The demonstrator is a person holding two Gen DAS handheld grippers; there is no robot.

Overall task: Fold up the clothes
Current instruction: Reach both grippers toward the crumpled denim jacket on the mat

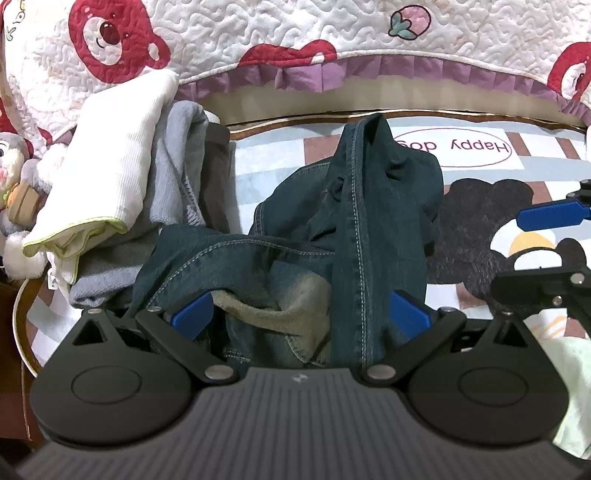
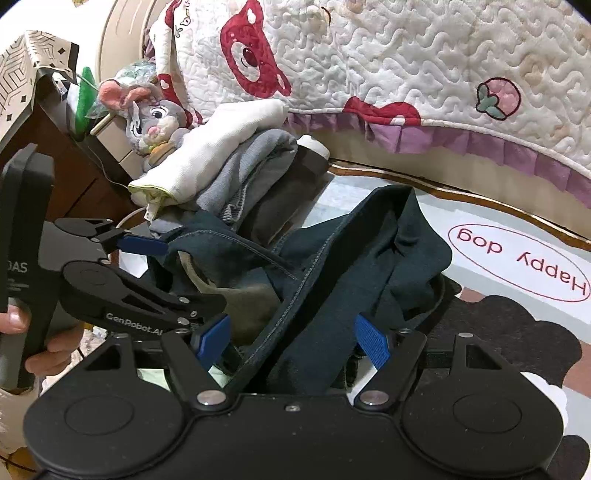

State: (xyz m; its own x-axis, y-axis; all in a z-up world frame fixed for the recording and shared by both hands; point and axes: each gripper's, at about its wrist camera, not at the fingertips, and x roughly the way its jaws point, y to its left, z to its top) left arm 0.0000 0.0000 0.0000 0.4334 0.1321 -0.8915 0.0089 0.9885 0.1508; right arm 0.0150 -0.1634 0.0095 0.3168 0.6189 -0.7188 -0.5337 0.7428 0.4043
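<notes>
A bed with a bear quilt (image 1: 258,22) fills the top of both frames, above a "Happy dog" mat (image 1: 454,147). Folded clothes (image 1: 122,177) sit at upper left. The dark jeans (image 1: 354,206) lie bunched in the middle, their long seam running up and away. The left tongs (image 1: 301,314) and right tongs (image 2: 291,338) both gape wide with denim lying between the fingers, neither squeezing it yet. Both look about equally near.

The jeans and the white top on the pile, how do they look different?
The jeans are dark denim with pale stitched seams; the white top is ribbed white cloth with a yellow-green hem. The jeans lie crumpled and bunched between both pairs of tongs; the white top lies folded on the pile of clothes. Both are on the cartoon mat.
</notes>
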